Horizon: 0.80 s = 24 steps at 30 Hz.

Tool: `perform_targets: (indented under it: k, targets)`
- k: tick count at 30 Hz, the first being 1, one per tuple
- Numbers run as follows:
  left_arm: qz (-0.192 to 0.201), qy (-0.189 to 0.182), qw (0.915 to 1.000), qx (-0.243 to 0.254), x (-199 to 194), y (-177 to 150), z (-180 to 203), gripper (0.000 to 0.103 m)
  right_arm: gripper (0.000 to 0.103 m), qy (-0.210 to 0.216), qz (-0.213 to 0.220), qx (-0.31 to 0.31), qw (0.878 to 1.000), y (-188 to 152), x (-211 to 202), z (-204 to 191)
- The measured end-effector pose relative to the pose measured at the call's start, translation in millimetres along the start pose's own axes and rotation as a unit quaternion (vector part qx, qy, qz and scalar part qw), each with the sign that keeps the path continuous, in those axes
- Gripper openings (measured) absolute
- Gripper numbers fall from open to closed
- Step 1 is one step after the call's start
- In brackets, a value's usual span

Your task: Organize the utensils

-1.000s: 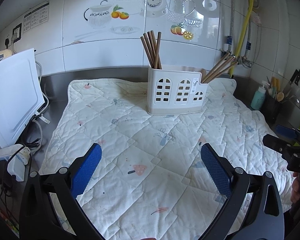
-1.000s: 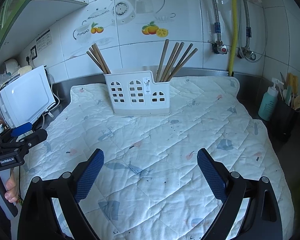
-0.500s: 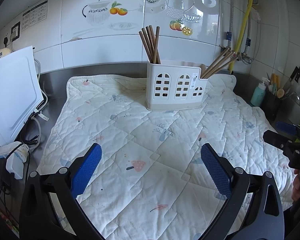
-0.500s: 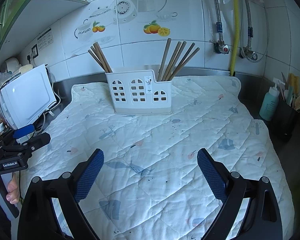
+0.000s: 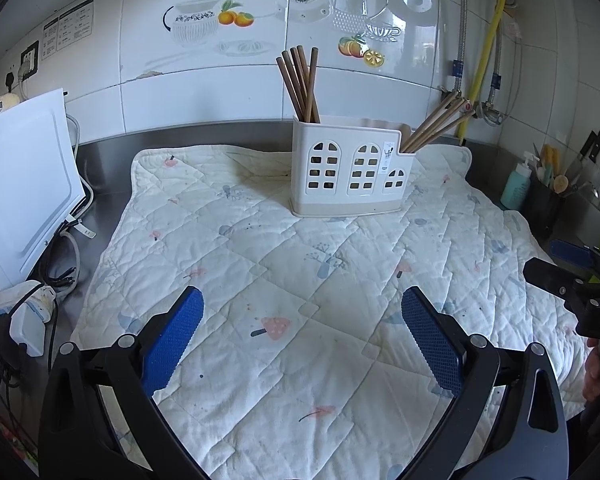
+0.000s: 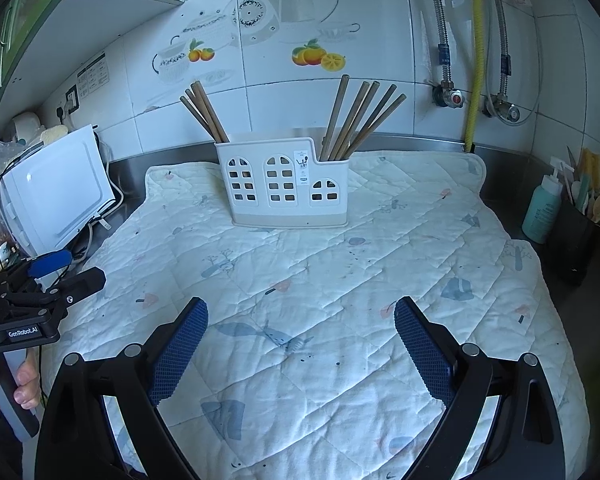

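Fingers point(image 5: 182, 330) spread — holder point(image 5: 350, 174) well ahead.

"genrobot.ai" in white letters on the black body of the left tongs point(image 6: 54, 276), seen from the right wrist view. white letters "das" on the black body of the right tongs point(image 5: 572, 270) at the edge of the left wrist view, cut off by the frame. printed notice point(image 5: 69, 24) on the wall tile, too small to read. small label point(image 6: 302, 167) on the white holder point(image 6: 284, 188), not readable.
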State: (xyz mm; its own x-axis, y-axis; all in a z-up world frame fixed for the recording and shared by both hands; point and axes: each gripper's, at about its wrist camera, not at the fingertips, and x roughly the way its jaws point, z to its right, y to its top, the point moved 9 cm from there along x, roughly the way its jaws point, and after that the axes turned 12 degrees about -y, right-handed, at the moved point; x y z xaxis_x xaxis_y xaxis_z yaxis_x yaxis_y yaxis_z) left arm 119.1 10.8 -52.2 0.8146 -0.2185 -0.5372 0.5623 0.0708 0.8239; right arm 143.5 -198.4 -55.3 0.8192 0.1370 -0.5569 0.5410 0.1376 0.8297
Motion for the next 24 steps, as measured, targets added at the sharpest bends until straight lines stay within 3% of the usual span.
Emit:
perform_targets:
  k: [24]
  targets:
    - [-0.001,0.003,1.0000,-0.004,-0.5,-2.0,-1.2,0.098,0.091,0.006,0.002,-0.006,1.000,0.6,-1.7,-6.9]
